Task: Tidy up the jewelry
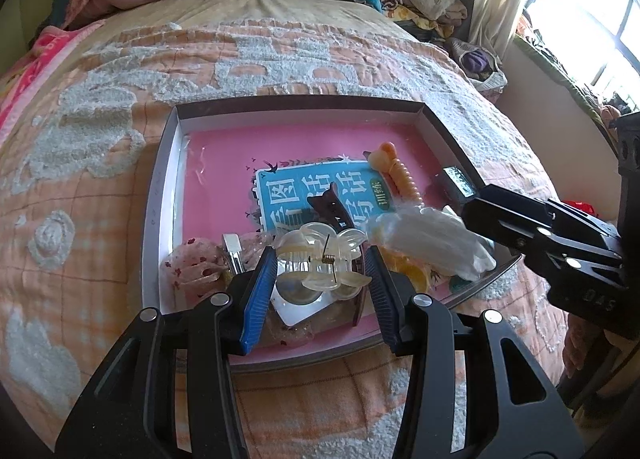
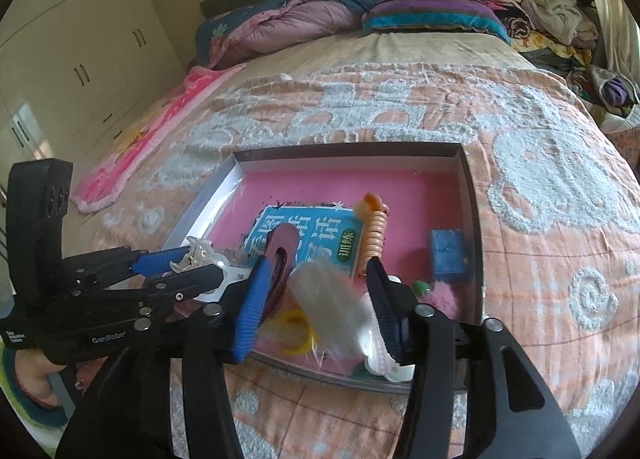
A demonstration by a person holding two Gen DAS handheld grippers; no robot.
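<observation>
A shallow box (image 1: 168, 163) with a pink floor lies on the bed; it also shows in the right wrist view (image 2: 472, 195). My left gripper (image 1: 320, 271) is shut on a clear claw hair clip (image 1: 320, 255) above the box's near edge; the clip shows between its fingers in the right wrist view (image 2: 198, 255). My right gripper (image 2: 320, 291) has a white translucent furry hair piece (image 2: 332, 299) between its fingers, blurred; the same piece shows in the left wrist view (image 1: 428, 243). In the box lie an orange spiral hair tie (image 2: 374, 231), a dark clip (image 1: 330, 205) and a blue box (image 2: 448, 251).
A blue booklet (image 1: 320, 187) lies on the box floor. A floral scrunchie (image 1: 192, 267), yellow ring (image 2: 296, 331) and pink fluffy item (image 2: 442, 297) sit near the front. Quilts and a striped pillow (image 2: 432, 13) lie at the bed's head. Wardrobes (image 2: 80, 39) stand left.
</observation>
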